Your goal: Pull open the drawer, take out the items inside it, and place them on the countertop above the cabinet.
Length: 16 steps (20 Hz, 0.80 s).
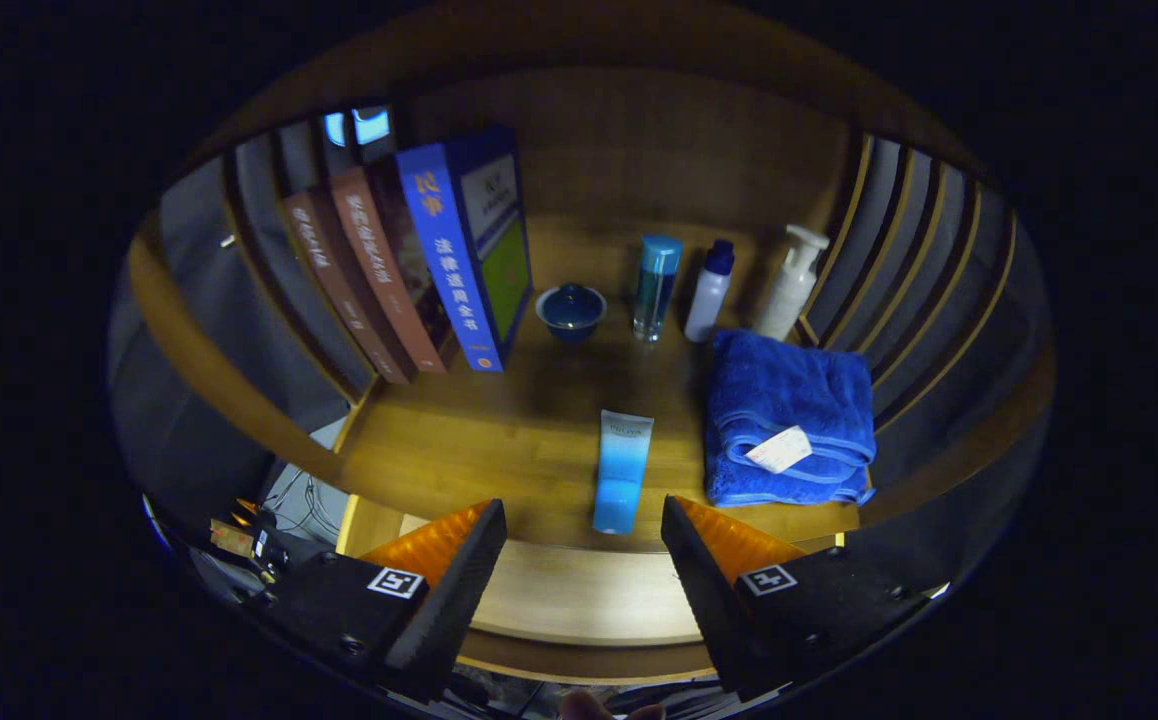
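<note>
- Fingers of the hand-held gripper [584, 555] stand wide apart, holding nothing.
- Blue tube [622, 470] lies on the tabletop [499, 440], just ahead of the fingers.
- Folded blue towel [787, 418] sits beside it.

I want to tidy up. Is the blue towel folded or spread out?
Folded. The blue towel sits as a thick stack of layers on the countertop, beyond the open gripper.
</note>
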Each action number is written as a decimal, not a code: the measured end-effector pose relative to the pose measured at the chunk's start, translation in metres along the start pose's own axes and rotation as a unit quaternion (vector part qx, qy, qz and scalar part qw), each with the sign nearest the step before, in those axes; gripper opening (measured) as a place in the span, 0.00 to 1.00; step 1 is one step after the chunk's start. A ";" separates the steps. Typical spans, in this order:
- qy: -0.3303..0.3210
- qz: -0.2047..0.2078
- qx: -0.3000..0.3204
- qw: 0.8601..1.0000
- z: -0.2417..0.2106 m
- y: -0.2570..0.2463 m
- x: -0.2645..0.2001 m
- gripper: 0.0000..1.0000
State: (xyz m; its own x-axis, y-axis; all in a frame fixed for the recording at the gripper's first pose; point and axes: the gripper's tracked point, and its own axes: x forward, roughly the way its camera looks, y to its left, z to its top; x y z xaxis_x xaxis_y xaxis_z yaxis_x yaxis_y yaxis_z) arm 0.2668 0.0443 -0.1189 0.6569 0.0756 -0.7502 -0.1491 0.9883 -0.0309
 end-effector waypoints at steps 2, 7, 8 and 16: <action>-0.022 0.034 0.010 0.999 -0.015 0.016 -0.013 1.00; -0.080 0.025 -0.008 0.996 -0.036 0.002 -0.044 1.00; -0.096 0.023 -0.010 0.995 -0.039 0.002 -0.052 1.00; -0.259 -0.008 -0.022 0.966 -0.072 0.009 -0.126 1.00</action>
State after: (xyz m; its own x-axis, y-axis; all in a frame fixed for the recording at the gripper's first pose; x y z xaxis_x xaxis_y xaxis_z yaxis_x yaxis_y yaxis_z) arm 0.1295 0.0341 -0.0723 0.9393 0.1275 -0.3186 -0.1597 0.9841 -0.0771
